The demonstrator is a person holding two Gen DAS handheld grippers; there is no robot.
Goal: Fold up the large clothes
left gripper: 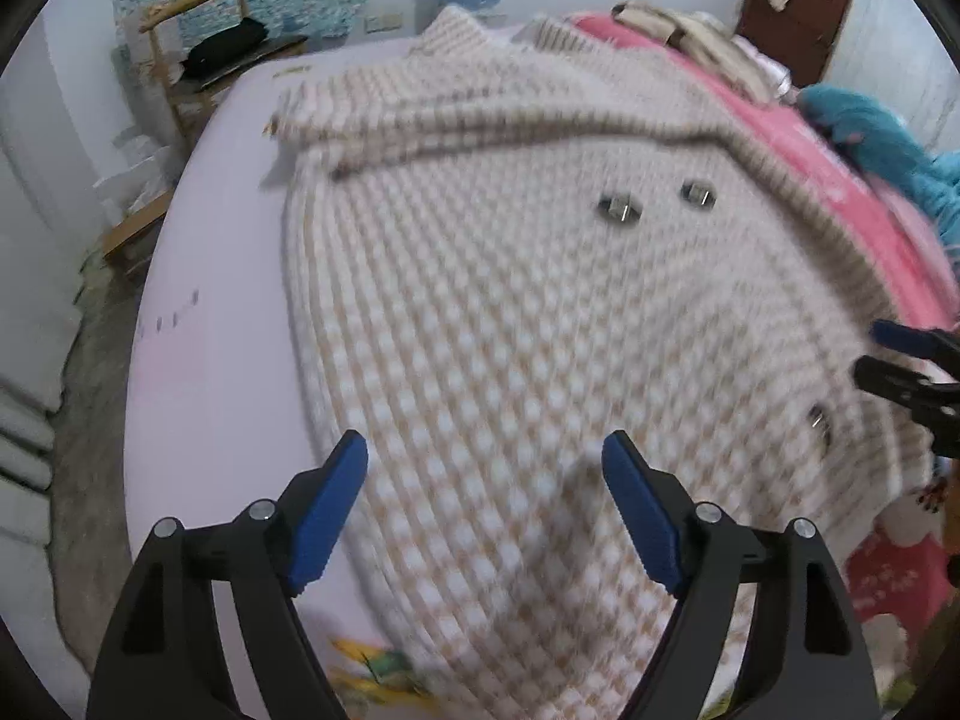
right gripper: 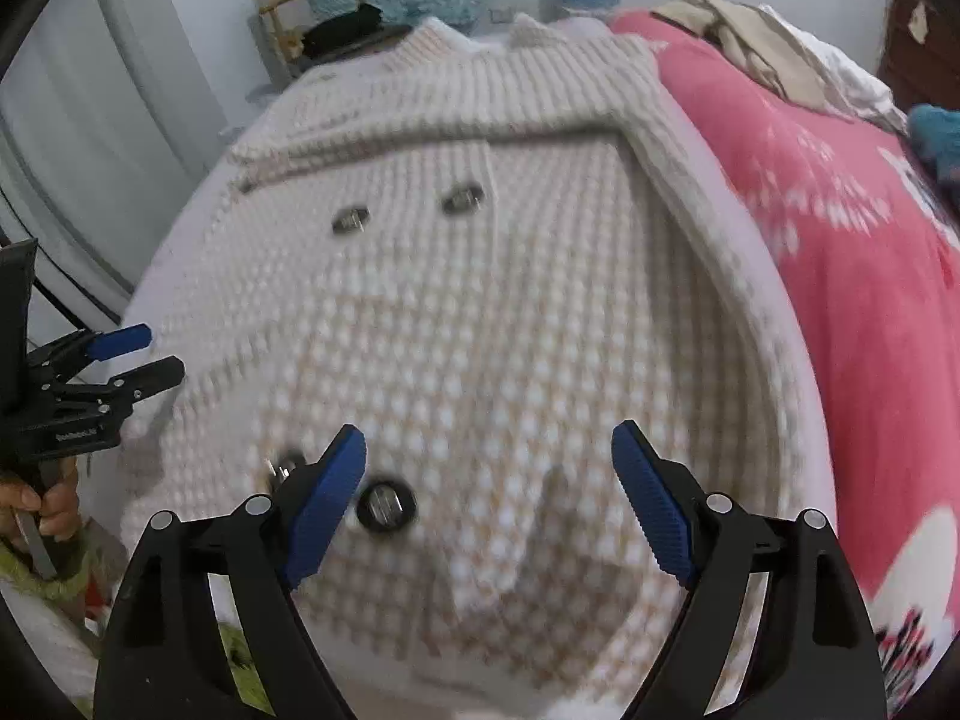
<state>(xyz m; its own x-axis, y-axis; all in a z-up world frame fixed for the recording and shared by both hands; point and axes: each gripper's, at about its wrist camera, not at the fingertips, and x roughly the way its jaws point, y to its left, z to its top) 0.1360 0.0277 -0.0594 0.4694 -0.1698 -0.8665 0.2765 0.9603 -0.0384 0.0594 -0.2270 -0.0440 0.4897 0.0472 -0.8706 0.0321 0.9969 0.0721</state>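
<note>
Garment: checked knit coat (left gripper: 510, 312) lies spread flat on the bed (left gripper: 198, 396), front up, sleeves already folded across the chest, so the body can be folded next.
Left tool (left gripper: 485, 504): spread, pinching nothing, above the near hem.
Right tool (right gripper: 489, 504): spread, empty, over a button (right gripper: 385, 504).
Nearby: pink blanket (right gripper: 840, 276) touches the coat's right edge; clothes pile (right gripper: 774, 60) beyond.
</note>
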